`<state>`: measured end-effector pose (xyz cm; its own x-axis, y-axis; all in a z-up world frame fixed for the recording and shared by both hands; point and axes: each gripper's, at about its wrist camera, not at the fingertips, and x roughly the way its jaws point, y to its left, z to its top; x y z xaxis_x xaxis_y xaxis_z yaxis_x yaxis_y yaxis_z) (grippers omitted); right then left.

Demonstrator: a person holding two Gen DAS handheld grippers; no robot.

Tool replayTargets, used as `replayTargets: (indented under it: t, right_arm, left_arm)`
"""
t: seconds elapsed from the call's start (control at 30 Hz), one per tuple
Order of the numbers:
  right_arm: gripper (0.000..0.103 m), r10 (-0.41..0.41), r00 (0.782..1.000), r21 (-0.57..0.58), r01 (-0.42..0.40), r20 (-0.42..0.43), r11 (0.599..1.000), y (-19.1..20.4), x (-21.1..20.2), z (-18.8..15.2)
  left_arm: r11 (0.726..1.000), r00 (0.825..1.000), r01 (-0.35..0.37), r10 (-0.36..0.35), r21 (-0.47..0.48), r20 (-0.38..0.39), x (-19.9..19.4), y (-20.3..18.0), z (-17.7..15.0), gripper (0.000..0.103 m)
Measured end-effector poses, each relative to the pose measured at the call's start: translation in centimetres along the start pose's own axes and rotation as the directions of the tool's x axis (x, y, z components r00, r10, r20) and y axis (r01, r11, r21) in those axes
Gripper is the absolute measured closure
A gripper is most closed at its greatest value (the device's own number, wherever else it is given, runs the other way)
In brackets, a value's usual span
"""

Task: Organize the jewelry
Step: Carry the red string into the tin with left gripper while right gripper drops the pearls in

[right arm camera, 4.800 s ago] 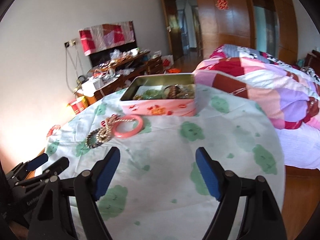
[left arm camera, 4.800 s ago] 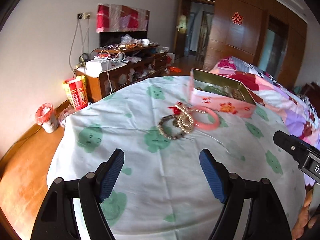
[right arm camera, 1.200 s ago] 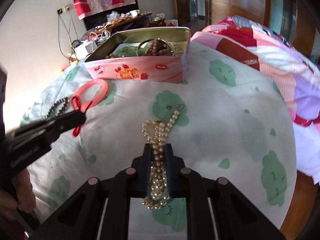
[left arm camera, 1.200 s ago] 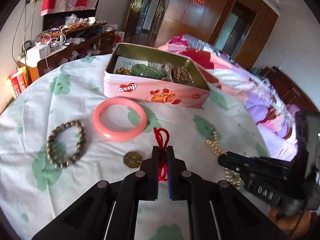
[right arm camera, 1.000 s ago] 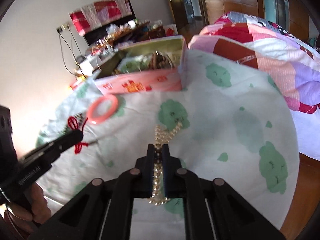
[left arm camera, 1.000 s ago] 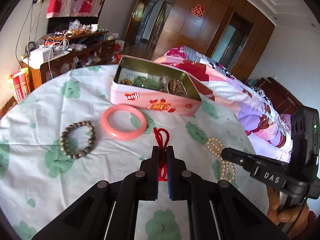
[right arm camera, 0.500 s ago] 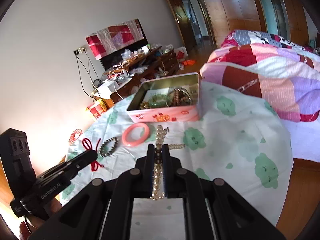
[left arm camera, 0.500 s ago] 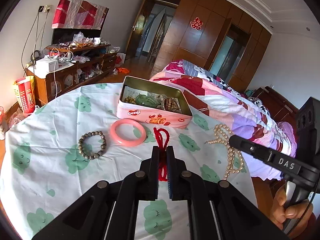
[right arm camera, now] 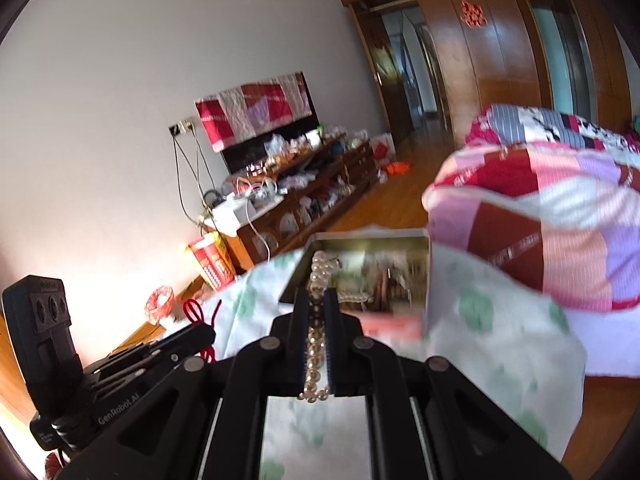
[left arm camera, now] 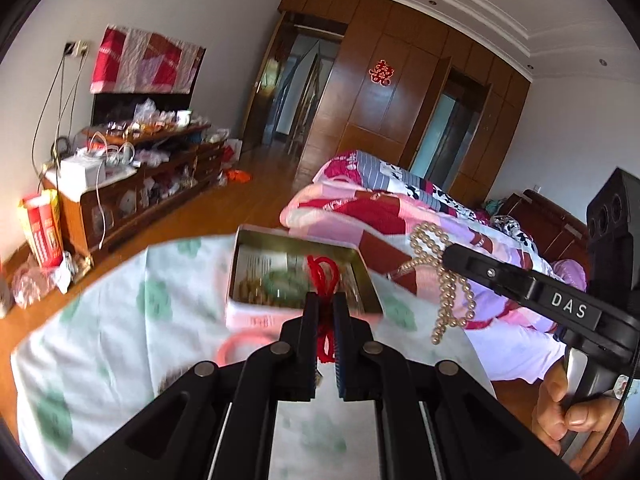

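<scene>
Two clamped strands: knotted red cord [left arm camera: 322, 280], round pearls [right arm camera: 317, 280].

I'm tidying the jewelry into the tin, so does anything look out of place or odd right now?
Nothing looks damaged or spilled. The pink bangle lies on the tablecloth outside the open tin. The left gripper pinches a red cord; the right gripper pinches a pearl necklace.

Bright daylight, motion blur over the table [left arm camera: 120, 320], fisheye bending and dark corners.
</scene>
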<state>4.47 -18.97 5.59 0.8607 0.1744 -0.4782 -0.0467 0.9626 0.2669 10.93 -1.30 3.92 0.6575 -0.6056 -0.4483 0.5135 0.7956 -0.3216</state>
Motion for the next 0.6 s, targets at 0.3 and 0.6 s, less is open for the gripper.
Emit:
replayTargets:
  t: [0.3, 0.6]
  right_arm:
    - [0.094, 0.017, 0.999, 0.052, -0.018, 0.037, 0.998, -2.5, 6.1, 3.4]
    - [0.094, -0.085, 0.996, 0.134, 0.088, -0.032, 0.987, -6.8, 13.7, 2.4]
  left_arm:
    - [0.999, 0.999, -0.037, 0.038, 0.028, -0.012, 7.4, 1.3, 2.7, 0.098]
    - [0.993, 0.988, -0.115, 0.115, 0.011, -0.099, 14.7, 3.6, 1.9, 0.098]
